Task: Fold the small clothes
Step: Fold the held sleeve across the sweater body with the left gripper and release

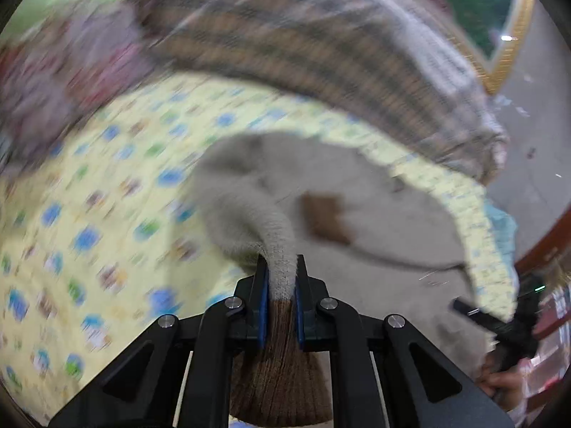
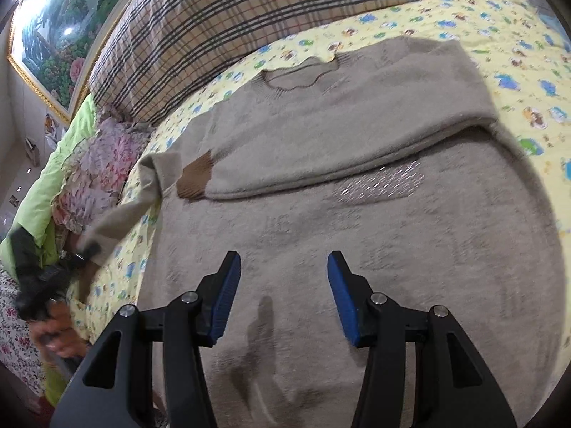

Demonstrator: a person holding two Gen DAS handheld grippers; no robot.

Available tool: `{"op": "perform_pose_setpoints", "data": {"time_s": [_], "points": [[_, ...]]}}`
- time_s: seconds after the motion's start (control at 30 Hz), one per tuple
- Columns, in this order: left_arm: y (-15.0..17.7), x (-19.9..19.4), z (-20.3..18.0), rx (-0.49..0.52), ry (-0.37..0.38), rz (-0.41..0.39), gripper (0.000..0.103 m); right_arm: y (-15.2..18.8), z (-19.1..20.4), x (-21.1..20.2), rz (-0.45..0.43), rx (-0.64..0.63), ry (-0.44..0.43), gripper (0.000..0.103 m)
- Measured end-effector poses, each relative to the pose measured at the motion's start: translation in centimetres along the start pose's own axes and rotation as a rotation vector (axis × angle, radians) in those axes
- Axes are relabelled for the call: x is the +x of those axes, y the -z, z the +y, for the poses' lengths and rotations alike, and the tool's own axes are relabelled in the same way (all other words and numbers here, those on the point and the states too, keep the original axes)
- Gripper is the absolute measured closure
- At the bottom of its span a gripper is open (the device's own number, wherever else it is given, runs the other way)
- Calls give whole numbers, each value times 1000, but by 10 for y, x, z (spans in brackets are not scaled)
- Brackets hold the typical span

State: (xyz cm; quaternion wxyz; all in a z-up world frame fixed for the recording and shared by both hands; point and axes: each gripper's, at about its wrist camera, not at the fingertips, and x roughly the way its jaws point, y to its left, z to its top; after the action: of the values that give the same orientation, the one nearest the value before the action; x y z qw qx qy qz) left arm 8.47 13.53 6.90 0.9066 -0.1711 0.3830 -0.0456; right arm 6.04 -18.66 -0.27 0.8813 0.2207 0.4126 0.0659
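A beige knit sweater (image 2: 321, 135) with brown cuffs lies flat on the yellow patterned bed sheet (image 2: 517, 82), neck hole toward the far side. One sleeve is folded across the chest, its brown cuff (image 2: 194, 176) at the left. My left gripper (image 1: 282, 267) is shut on the other sleeve (image 1: 249, 210) near its brown cuff (image 1: 282, 367) and holds it lifted off the bed; it also shows blurred in the right wrist view (image 2: 85, 249). My right gripper (image 2: 283, 267) is open and empty above the sweater's lower body. The left wrist view is motion-blurred.
A plaid blanket (image 2: 221, 28) lies along the head of the bed. A floral pillow (image 2: 103, 171) and a green cover (image 2: 60, 164) lie at the left side. A framed landscape painting (image 2: 60, 32) hangs on the wall.
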Motion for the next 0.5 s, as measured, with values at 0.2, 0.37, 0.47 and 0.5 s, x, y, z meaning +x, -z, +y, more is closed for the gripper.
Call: {"op": "perform_pose_setpoints", "data": {"time_s": [0.2, 0.37, 0.47, 0.5], "points": [[-41, 23, -110, 160, 167, -20, 93, -10, -24, -19, -51, 50, -6, 51], [-43, 82, -200, 313, 233, 41, 93, -18, -50, -38, -87, 92, 10, 51], [-31, 132, -243, 381, 247, 120, 93, -22, -69, -49, -106, 122, 35, 51], [-28, 150, -249, 393, 238, 145, 92, -22, -76, -52, -110, 133, 43, 51]]}}
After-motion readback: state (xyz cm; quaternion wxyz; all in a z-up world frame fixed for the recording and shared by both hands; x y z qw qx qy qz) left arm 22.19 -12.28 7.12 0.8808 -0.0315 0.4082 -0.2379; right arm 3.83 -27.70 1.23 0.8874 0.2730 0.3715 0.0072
